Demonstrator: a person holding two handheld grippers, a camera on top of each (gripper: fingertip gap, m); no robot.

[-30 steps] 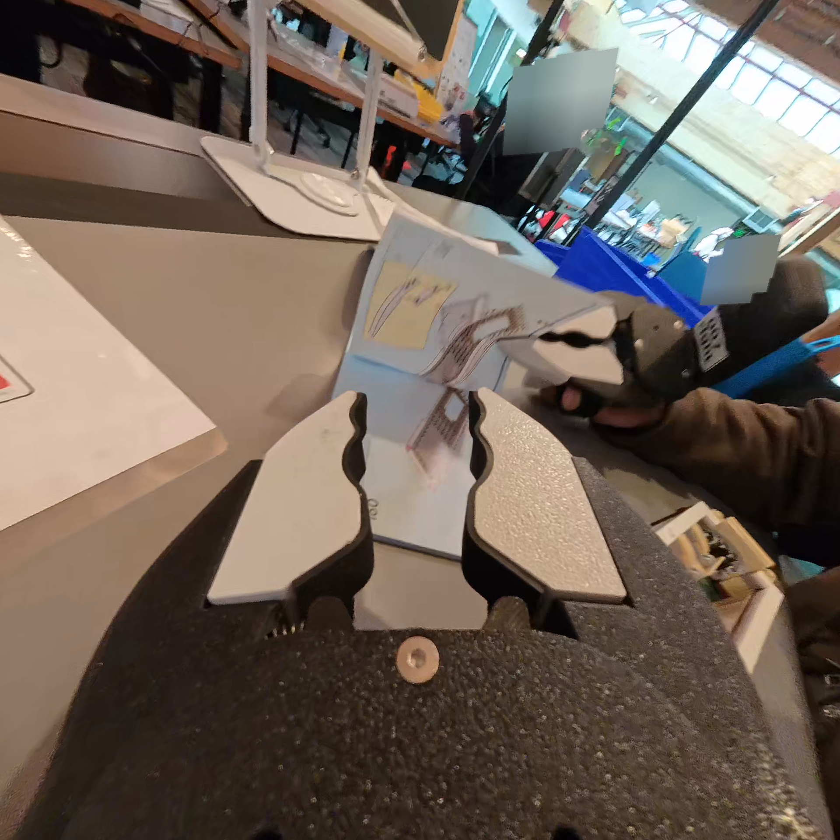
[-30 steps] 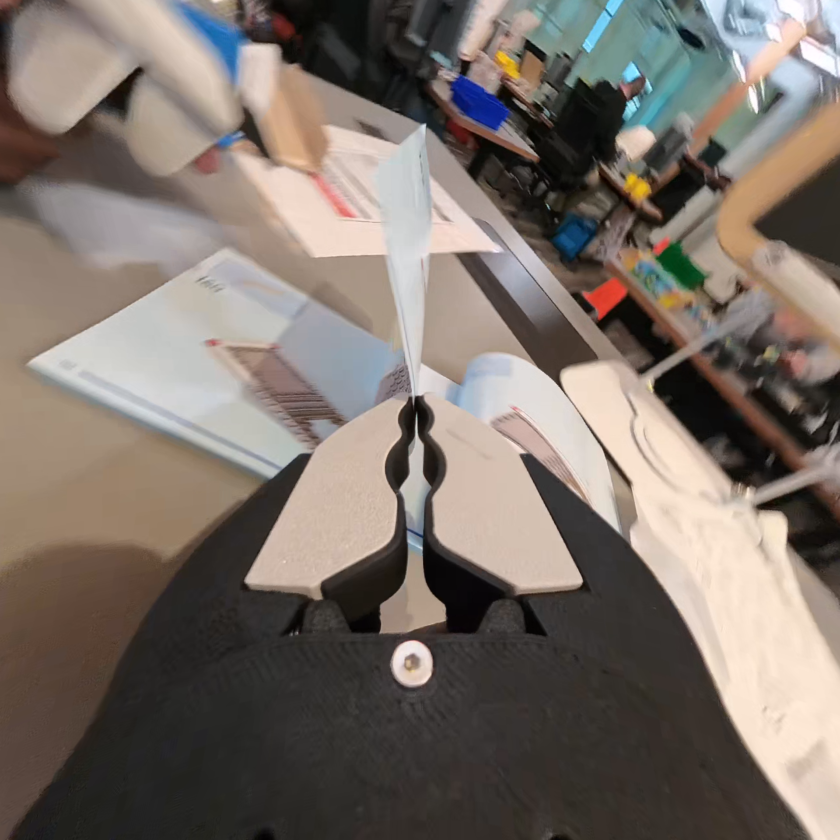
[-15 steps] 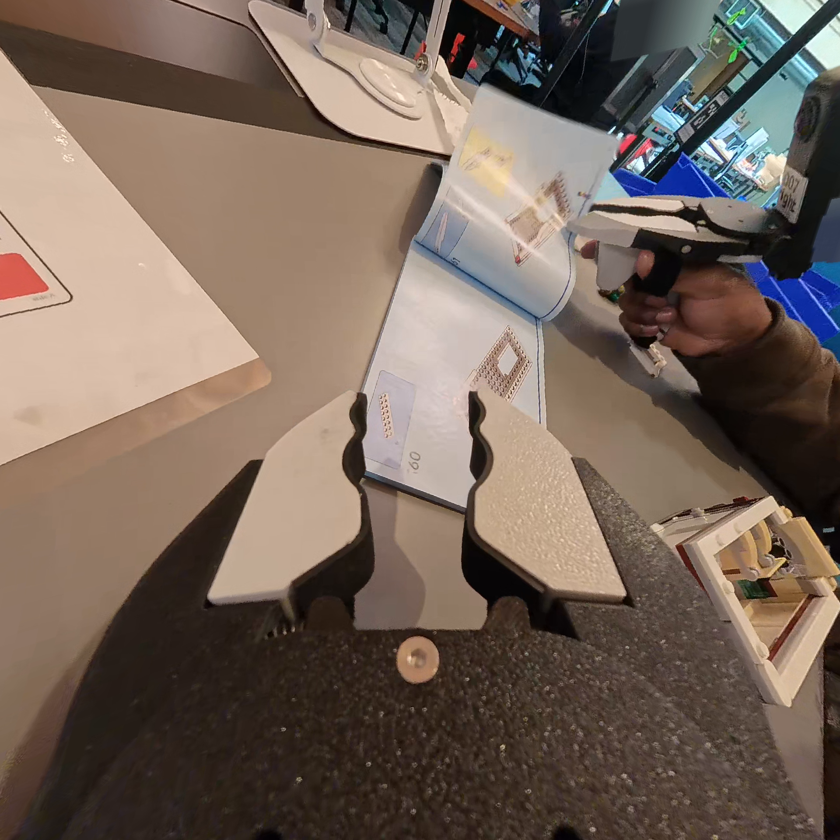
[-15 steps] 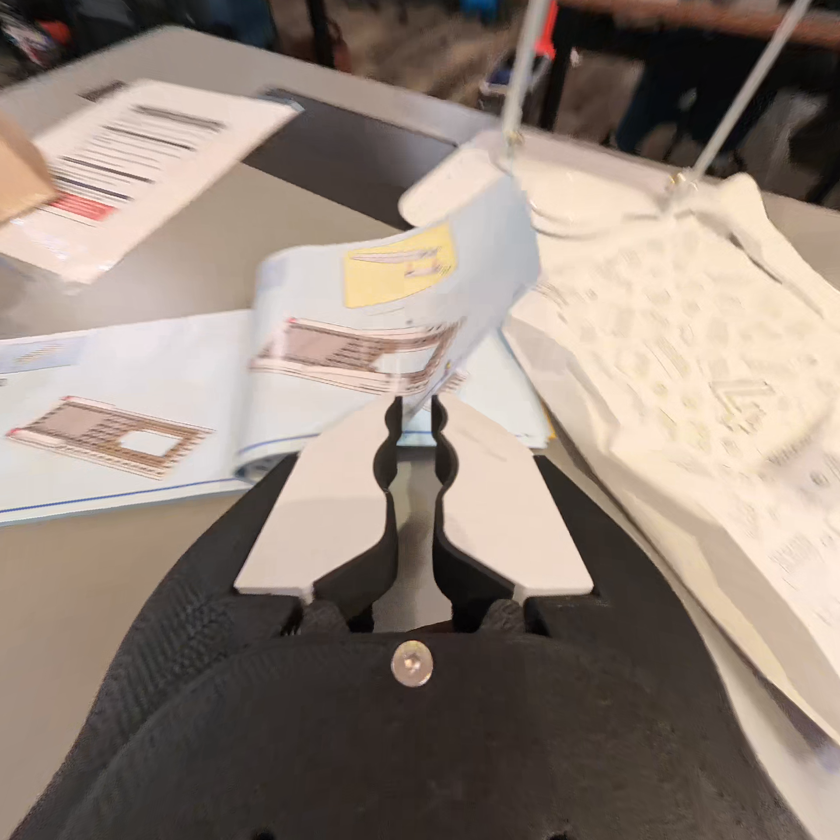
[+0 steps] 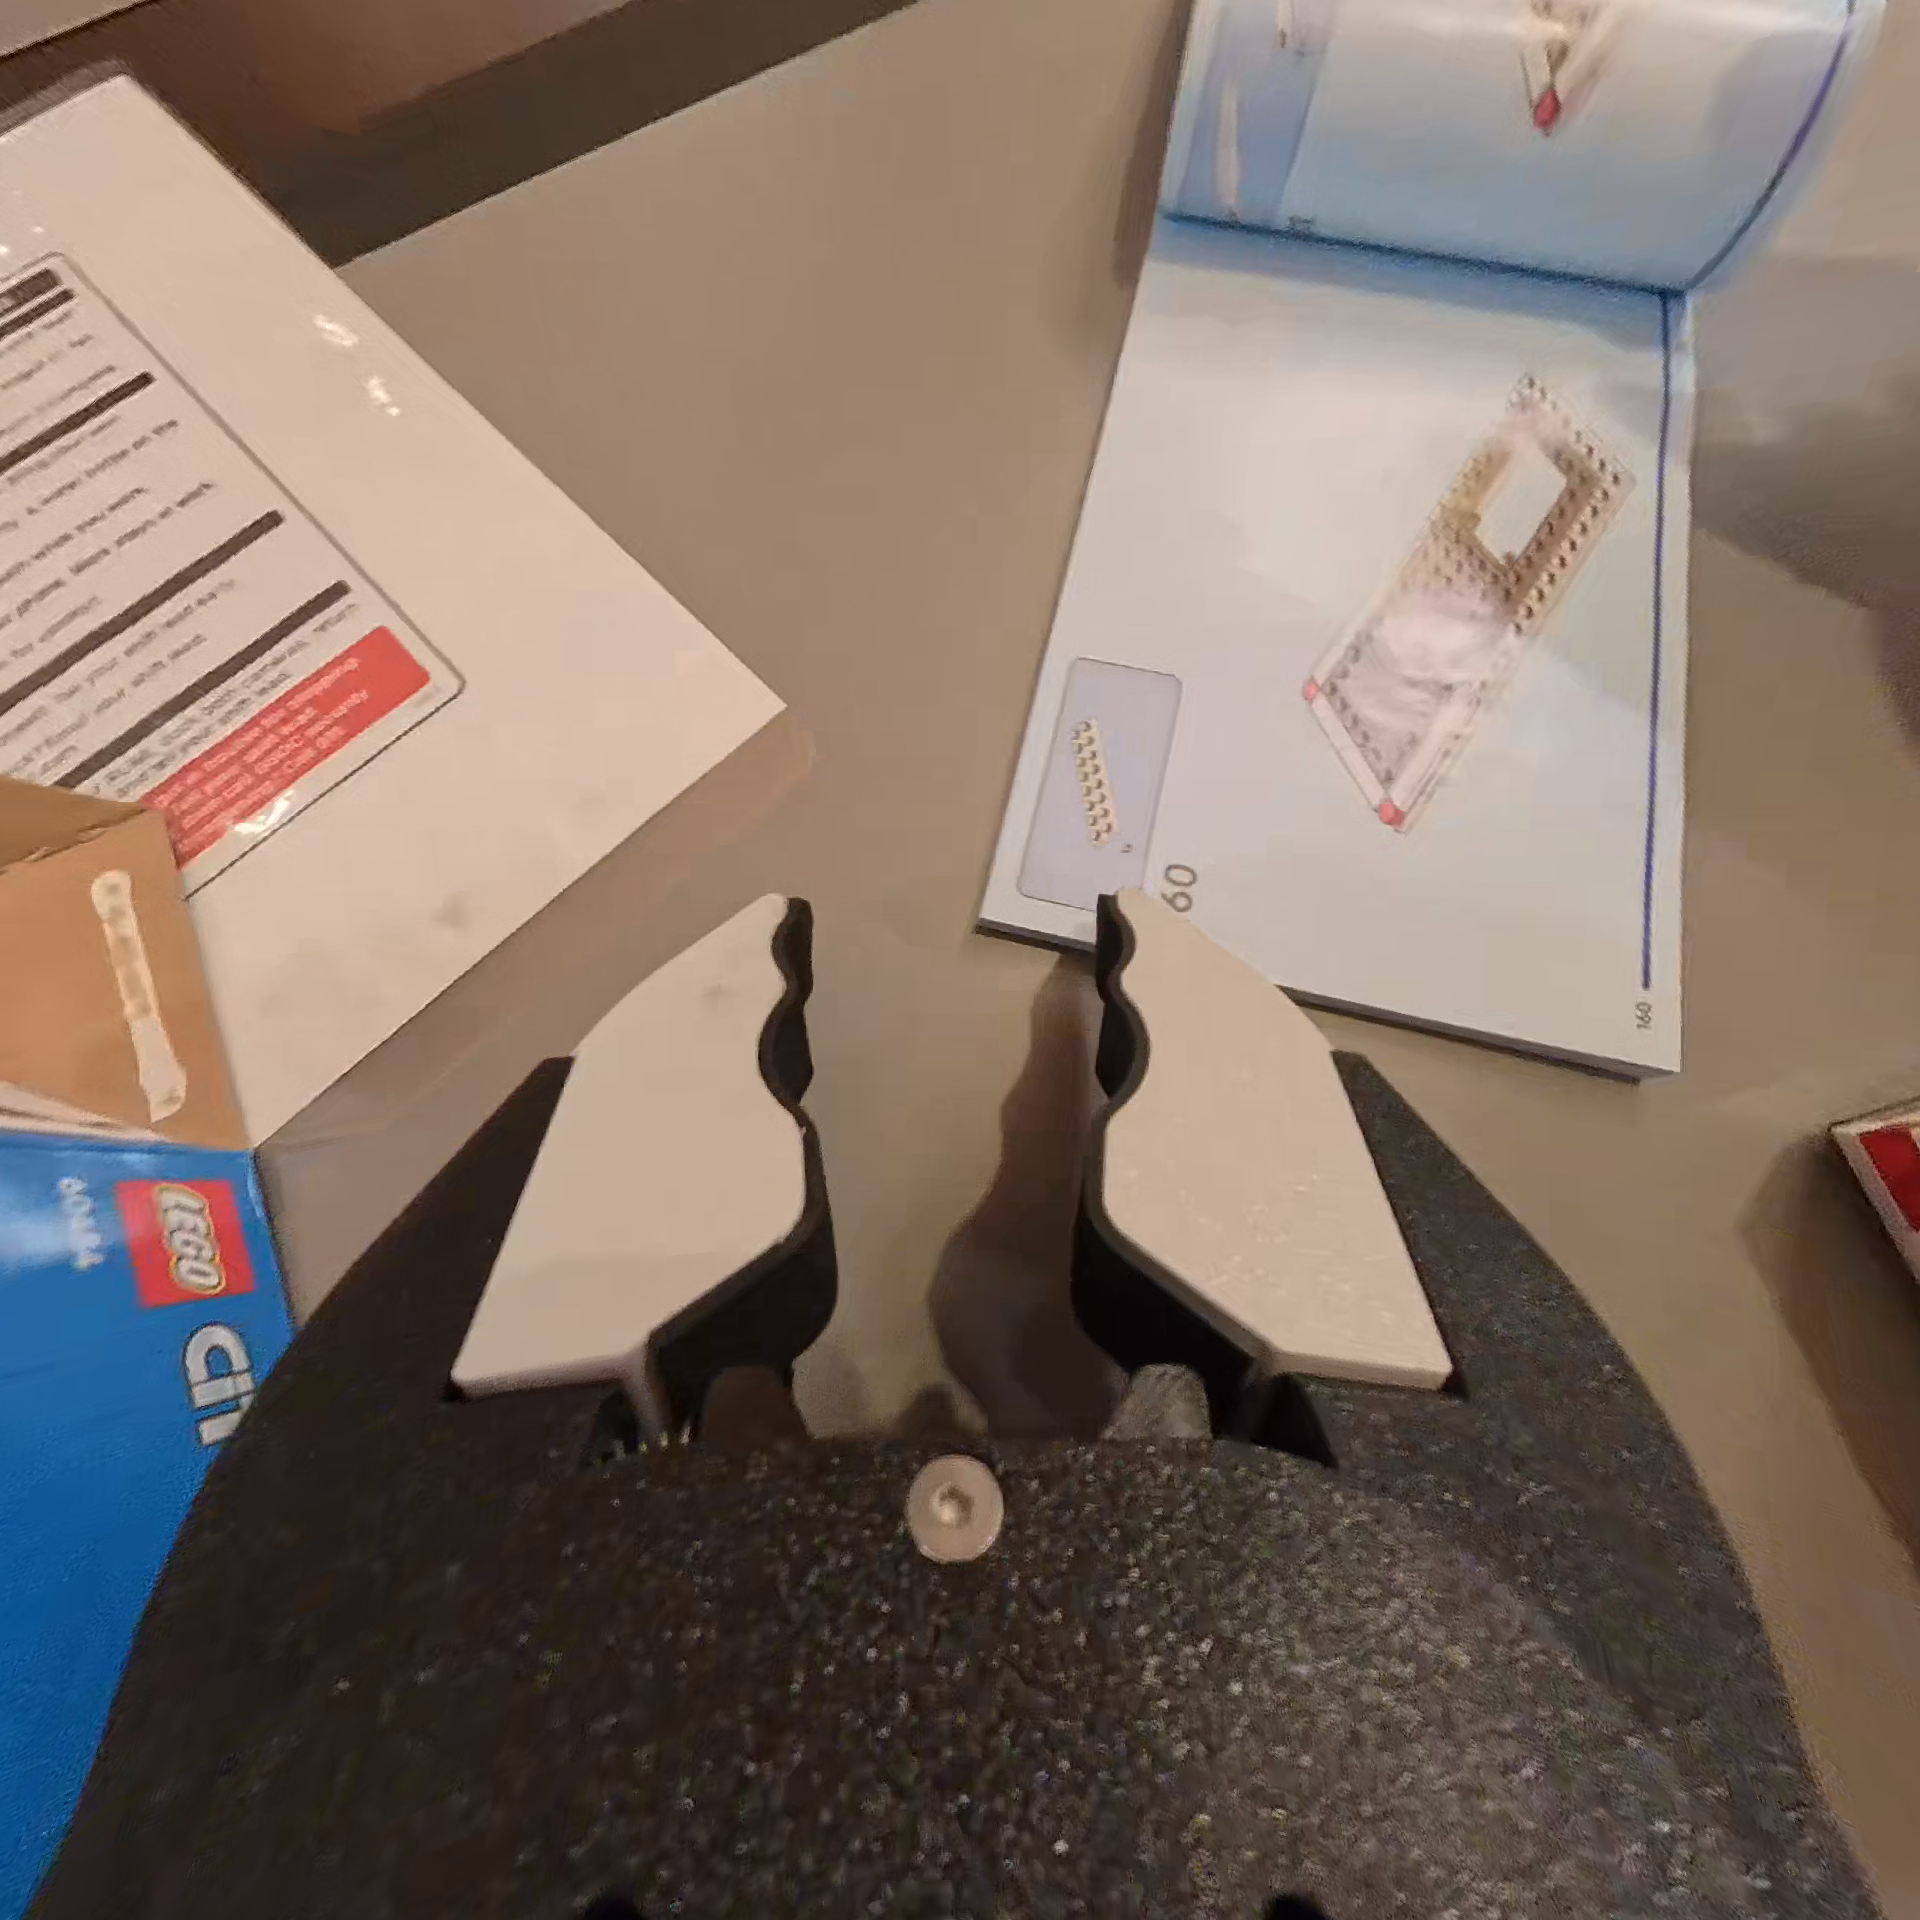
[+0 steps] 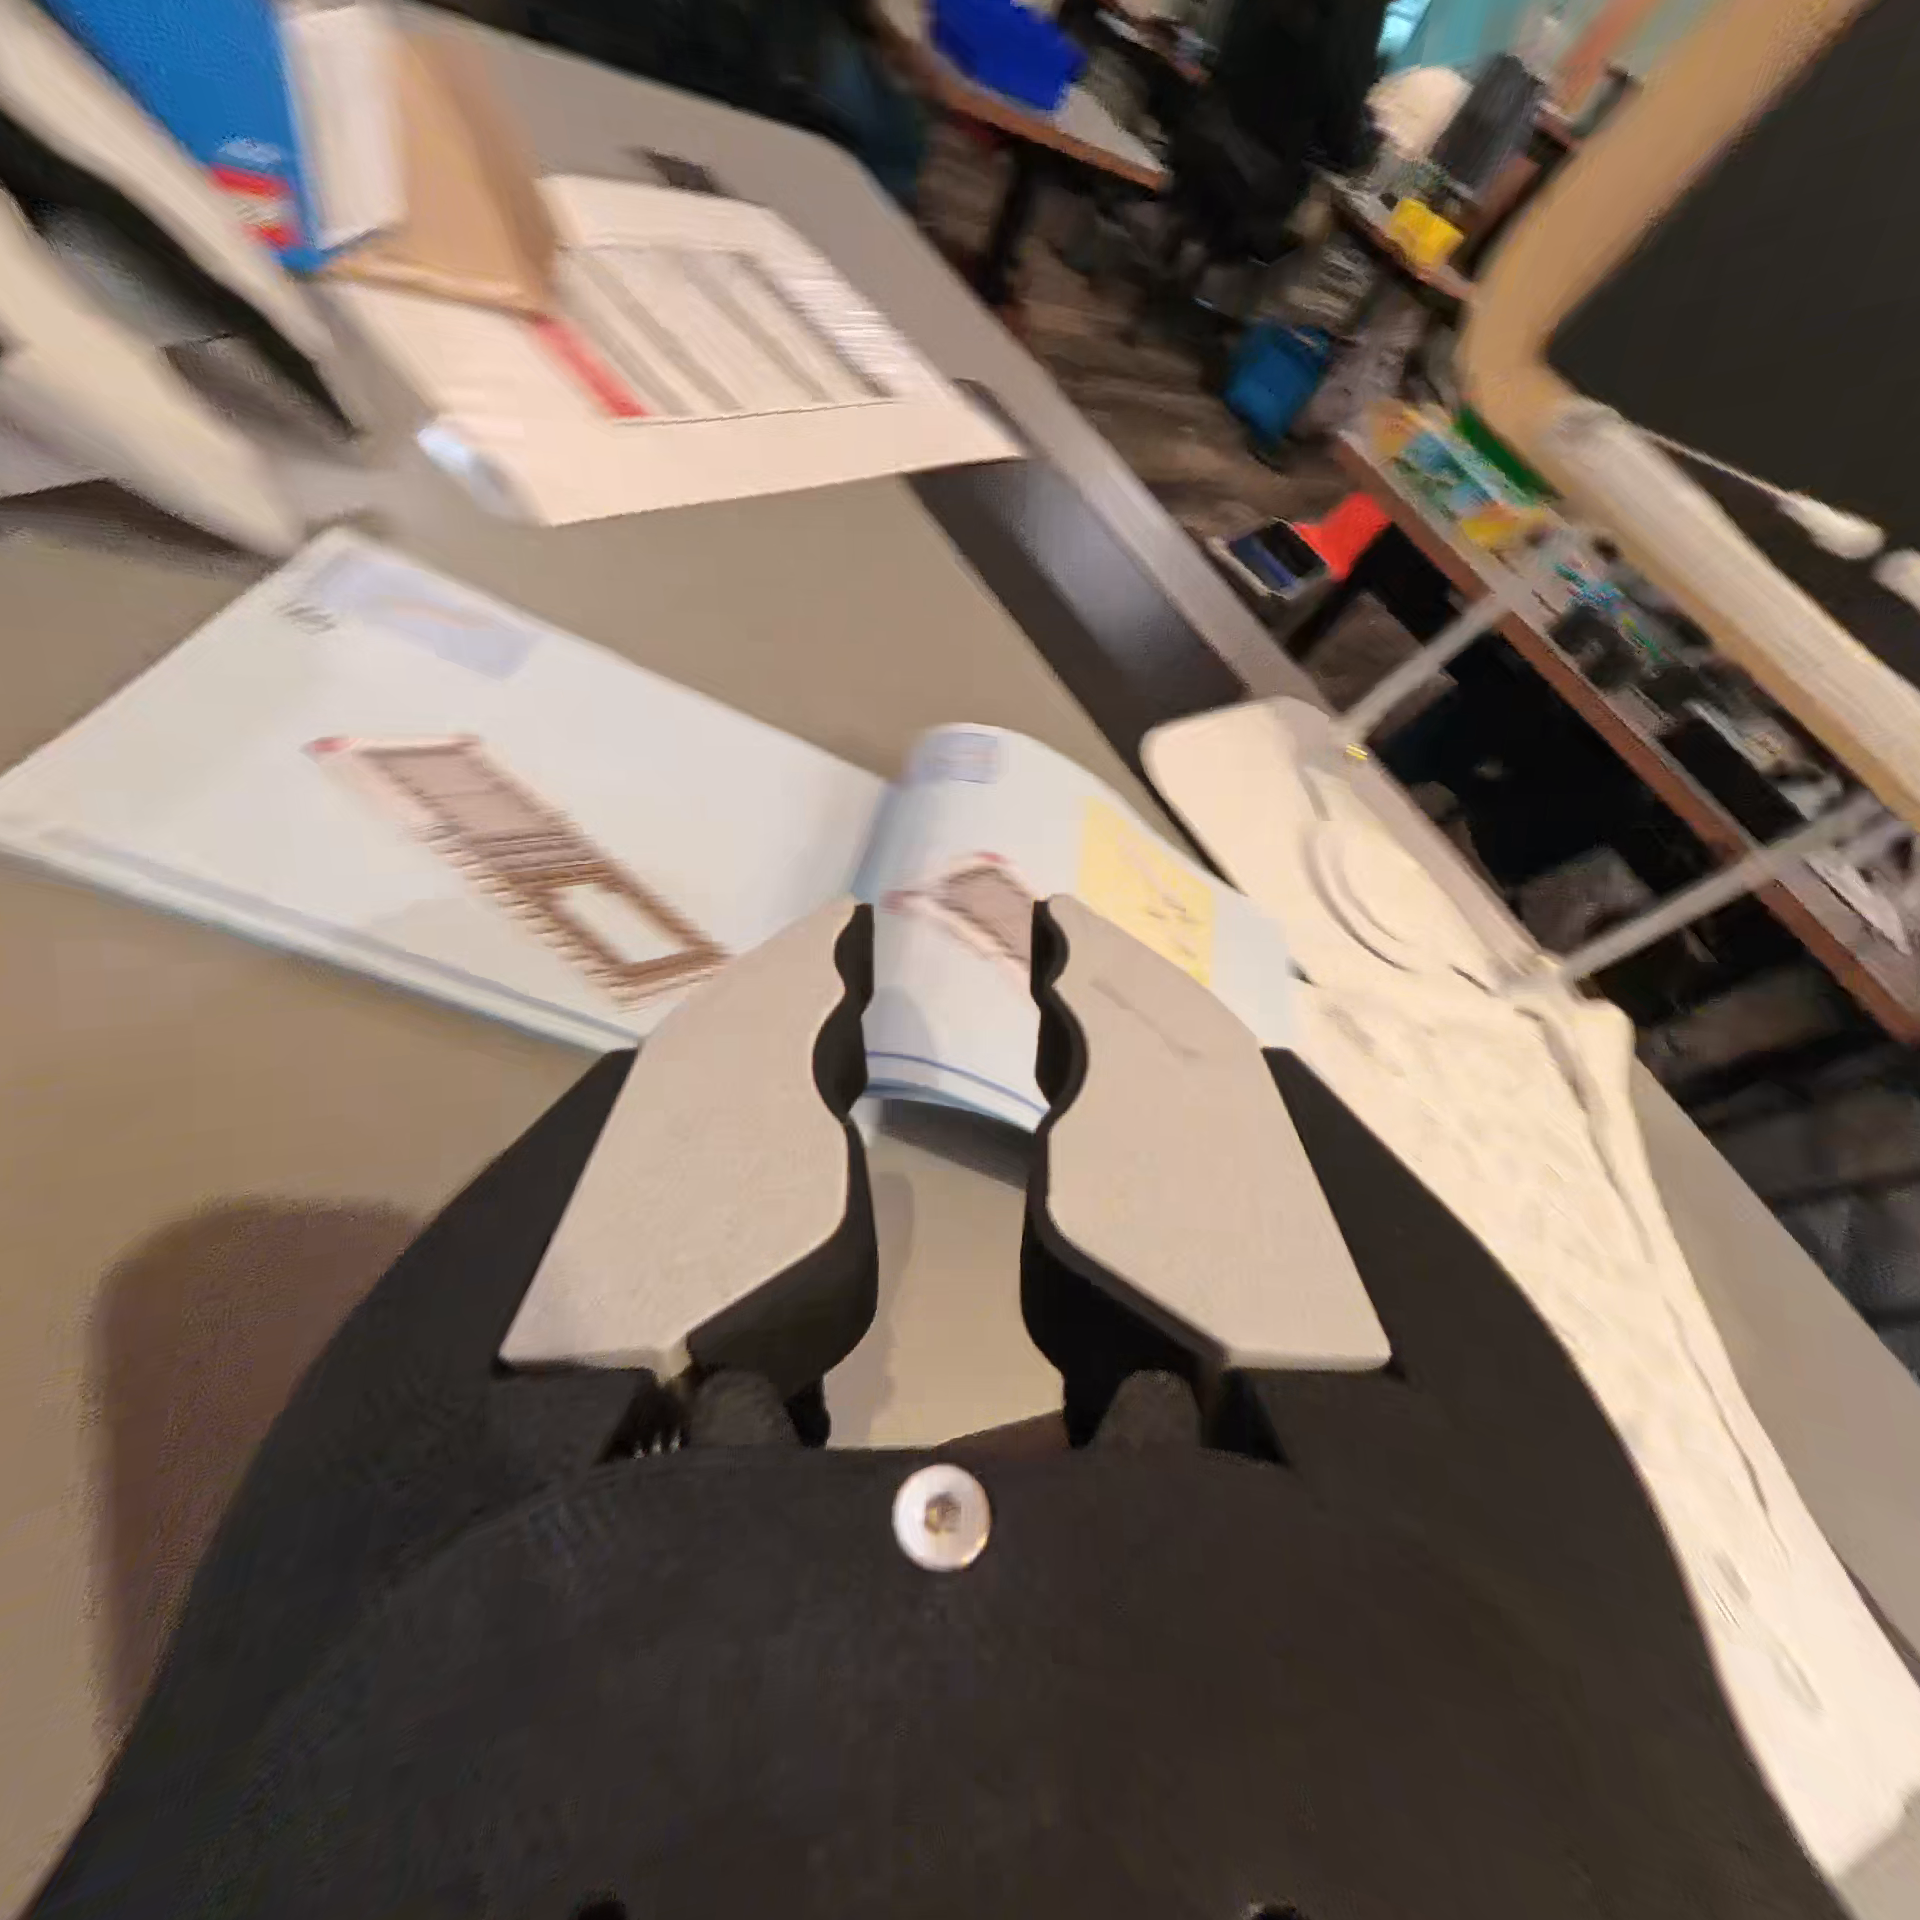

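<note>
The open instruction booklet [image 5: 1351,644] lies flat on the grey table [image 5: 852,436], light-blue pages up, with its far leaves curled into a loose roll [image 5: 1455,135]; in the right wrist view the same roll [image 6: 956,935] arches up off the booklet [image 6: 416,748]. Judged from this, the booklet is light and thin, its glossy pages limp and probably slippery, easily creased or torn if pinched hard; the stapled stack gives more stiffness than a single leaf. A free page edge or corner away from the spine looks like the best place to take hold, with light pressure. The left hand-held gripper [image 5: 951,914] hangs above the table with its fingers spread and nothing between them; its right fingertip [image 5: 1132,914] overlaps the booklet's near corner in view, though contact cannot be told. The right hand-held gripper [image 6: 945,914] stands parted, the curled page showing between the fingers without being pinched. Compared with a second ago: the right hand-held gripper was then pressed together on an upright page edge, and has since released it, the page dropping back into a curl. The left hand-held gripper has widened somewhat and its view has tipped downward onto the table, so a laminated printed sheet [image 5: 312,582], a brown cardboard piece [image 5: 94,966] and a blue toy box [image 5: 104,1351] now show at left.
</note>
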